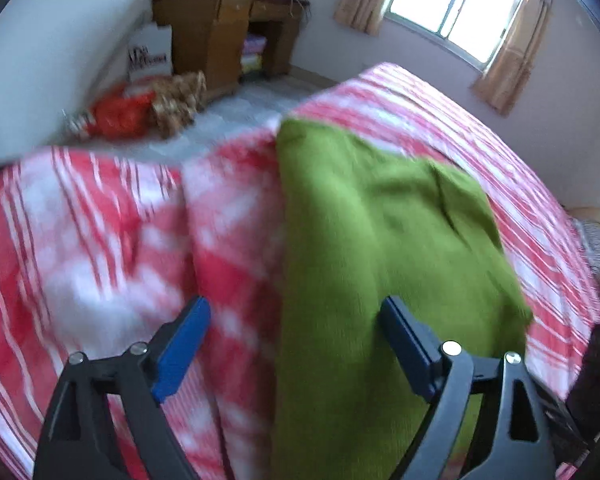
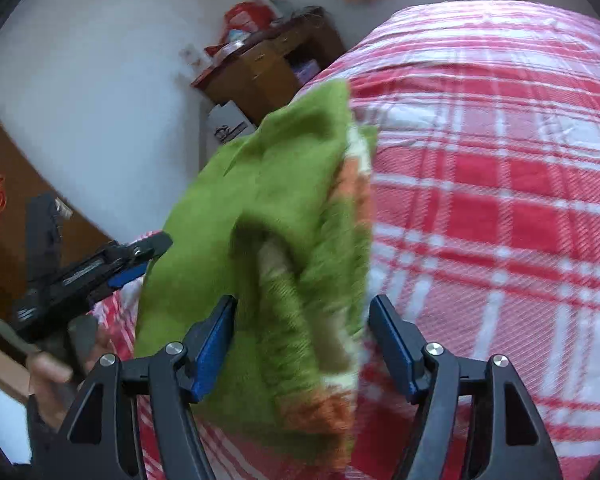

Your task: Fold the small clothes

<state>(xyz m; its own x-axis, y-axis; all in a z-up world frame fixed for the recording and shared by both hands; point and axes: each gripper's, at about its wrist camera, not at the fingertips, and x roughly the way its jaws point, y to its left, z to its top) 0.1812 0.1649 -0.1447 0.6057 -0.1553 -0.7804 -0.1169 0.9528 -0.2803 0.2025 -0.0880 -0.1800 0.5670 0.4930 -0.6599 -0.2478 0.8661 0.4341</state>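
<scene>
Both grippers, left [image 1: 296, 344] and right [image 2: 302, 344], stand open, gripping nothing. Green garment [image 2: 268, 220] lies folded on the plaid bed [image 2: 500, 200], near its edge. Risk: loose layers could spring apart or slide off.

Small green knitted garment [image 1: 380, 220] with orange and cream bands along one edge [image 2: 352, 184], folded over on itself. Lying flat on the red-and-white checked bed cover [image 2: 500, 200], near that cover's edge, one side lifted and rumpled, layers bunched.
</scene>
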